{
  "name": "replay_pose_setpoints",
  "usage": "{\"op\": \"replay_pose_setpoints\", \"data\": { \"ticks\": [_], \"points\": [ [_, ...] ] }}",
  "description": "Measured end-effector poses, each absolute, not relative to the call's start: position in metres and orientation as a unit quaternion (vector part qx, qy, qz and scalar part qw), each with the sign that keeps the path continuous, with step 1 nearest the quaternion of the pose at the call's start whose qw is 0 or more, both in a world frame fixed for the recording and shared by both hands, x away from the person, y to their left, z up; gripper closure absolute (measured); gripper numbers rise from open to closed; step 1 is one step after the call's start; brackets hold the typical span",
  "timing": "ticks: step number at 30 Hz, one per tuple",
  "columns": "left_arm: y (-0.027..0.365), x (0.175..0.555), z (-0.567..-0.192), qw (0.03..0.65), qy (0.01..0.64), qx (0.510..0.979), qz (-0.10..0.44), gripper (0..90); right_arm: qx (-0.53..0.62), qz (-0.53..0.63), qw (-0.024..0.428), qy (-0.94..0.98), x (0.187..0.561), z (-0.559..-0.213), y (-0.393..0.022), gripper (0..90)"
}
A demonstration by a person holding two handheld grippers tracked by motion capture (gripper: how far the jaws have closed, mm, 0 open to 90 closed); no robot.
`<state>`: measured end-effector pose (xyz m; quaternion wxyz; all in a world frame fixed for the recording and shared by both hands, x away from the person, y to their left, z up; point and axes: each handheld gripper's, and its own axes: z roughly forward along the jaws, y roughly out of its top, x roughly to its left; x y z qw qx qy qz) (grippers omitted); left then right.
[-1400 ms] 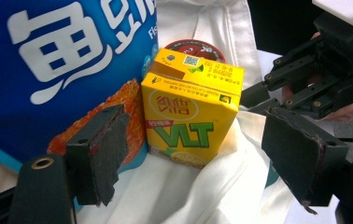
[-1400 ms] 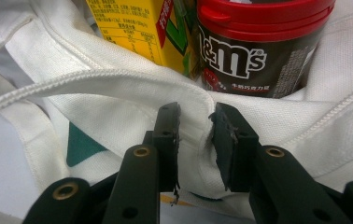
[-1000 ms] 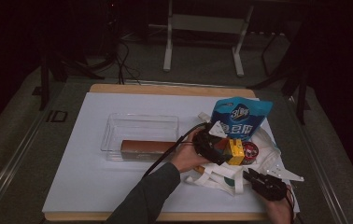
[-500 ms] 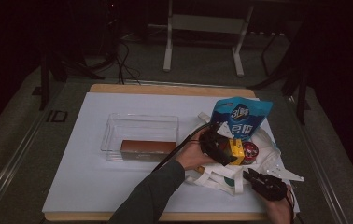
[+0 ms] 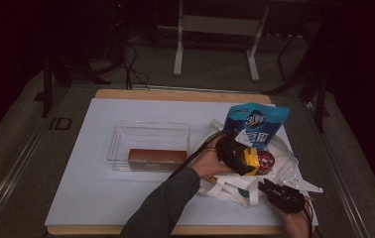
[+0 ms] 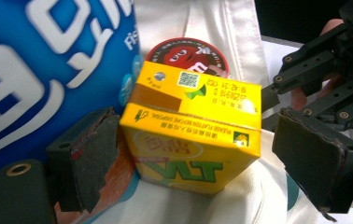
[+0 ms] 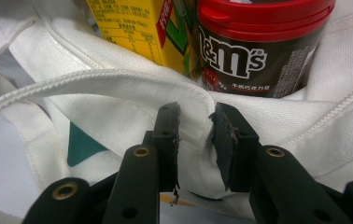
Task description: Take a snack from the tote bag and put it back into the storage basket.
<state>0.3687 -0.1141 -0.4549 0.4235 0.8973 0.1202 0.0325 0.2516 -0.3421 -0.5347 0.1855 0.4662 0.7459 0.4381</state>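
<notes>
A white tote bag (image 5: 230, 186) lies at the table's right side, holding a blue pouch (image 5: 257, 124), a yellow drink carton (image 5: 251, 157) and a red-lidded M&M's jar (image 5: 266, 159). My left gripper (image 6: 202, 158) is open, its pads on either side of the yellow carton (image 6: 193, 135). The left pad sits close to the carton and the right pad stands clear of it. The jar (image 6: 186, 53) lies just behind the carton and the pouch (image 6: 48, 60) beside it. My right gripper (image 7: 195, 121) is shut on a fold of the bag's rim (image 7: 118, 93) below the jar (image 7: 258, 46).
A clear plastic bin (image 5: 121, 144) holding a brown box (image 5: 157, 158) stands at mid-table, left of the bag. The white mat (image 5: 101, 198) is bare in front of and left of the bin. The right gripper (image 5: 270, 187) is near the table's front right corner.
My left gripper has edged slightly to the right onto the yellow carton. The right gripper has kept its place and its hold on the bag.
</notes>
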Motion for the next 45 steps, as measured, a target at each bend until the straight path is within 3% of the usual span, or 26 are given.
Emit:
{"op": "replay_pose_setpoints", "data": {
  "ticks": [17,45],
  "points": [
    [-0.128,0.37,-0.467,0.429,0.108,0.896,0.037,14.2,0.466,0.438,0.185,0.746,0.252,-0.535,-0.342,70.8],
    [-0.126,0.366,-0.479,0.399,0.118,0.908,0.056,28.1,0.466,0.44,0.183,0.746,0.251,-0.535,-0.343,70.6]
  ]
}}
